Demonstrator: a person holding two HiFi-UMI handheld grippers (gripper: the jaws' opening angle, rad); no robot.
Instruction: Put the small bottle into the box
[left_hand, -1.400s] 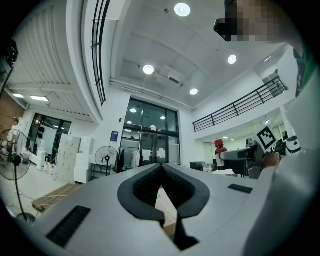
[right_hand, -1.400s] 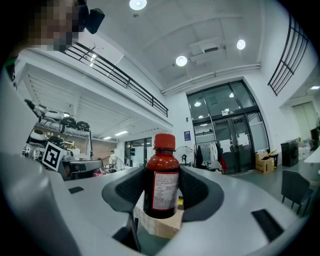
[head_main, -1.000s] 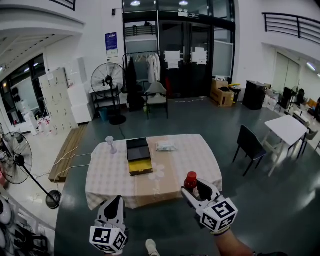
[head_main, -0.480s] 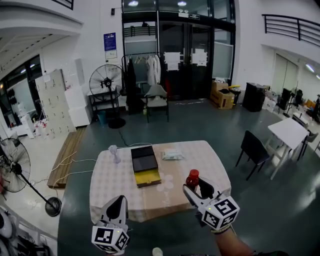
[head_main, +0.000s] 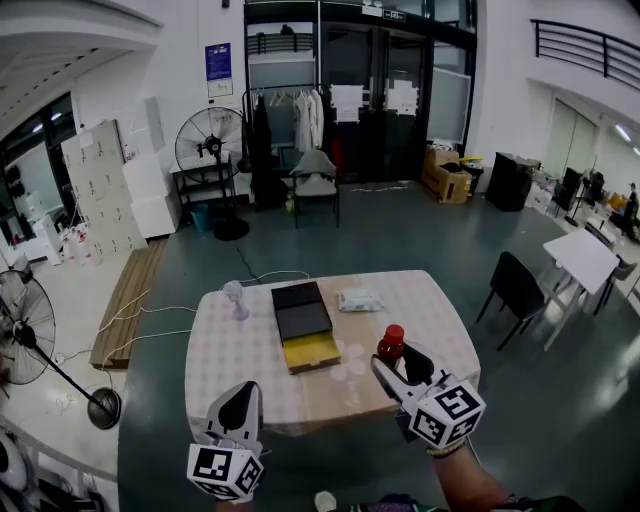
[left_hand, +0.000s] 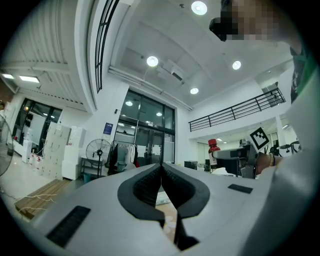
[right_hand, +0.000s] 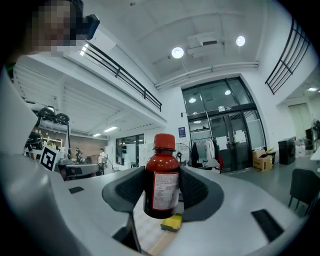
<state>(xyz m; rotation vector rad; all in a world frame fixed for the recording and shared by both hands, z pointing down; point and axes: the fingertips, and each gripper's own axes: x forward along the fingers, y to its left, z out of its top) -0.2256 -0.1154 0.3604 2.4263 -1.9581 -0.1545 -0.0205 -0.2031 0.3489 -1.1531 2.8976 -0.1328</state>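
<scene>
Nearest the camera, low in the head view: left gripper (head_main: 246, 393) sits short of the table's near edge and points forward. Left gripper view (left_hand: 161, 169): pads pressed together, nothing between them. Its marker cube (head_main: 222, 472) is at the bottom edge of the frame.

Right gripper (head_main: 401, 364) is a bit further out, over the near right part of the table (head_main: 225, 355). Right gripper view (right_hand: 162, 186): both pads clamp the small bottle (right_hand: 162, 180) at its body. The bottle is upright with a red cap on top, dark red contents and a white label facing the camera. Head view shows the same small bottle (head_main: 390, 343) standing up out of the jaws, held in the air, off the cloth. It is to the right of the box and well apart from it, not inside.

Mid-table: the box (head_main: 304, 326) lies open, yellow tray (head_main: 312, 353) on the near side, black lid (head_main: 301, 310) folded back on the far side. Tray contents can't be made out. A white packet (head_main: 360, 299) lies just right of the lid. A small pale stemmed object (head_main: 236, 298) stands left of the box; can't tell what it is. The table has a light checked cloth.

Beyond the table: grey floor, a cable (head_main: 262, 277) running off the far edge, a grey chair (head_main: 316, 188), a floor fan (head_main: 212, 148), a clothes rack (head_main: 297, 122) and dark glass doors (head_main: 375, 100). Far right: a black chair (head_main: 516, 288) beside a white table (head_main: 584, 258).
</scene>
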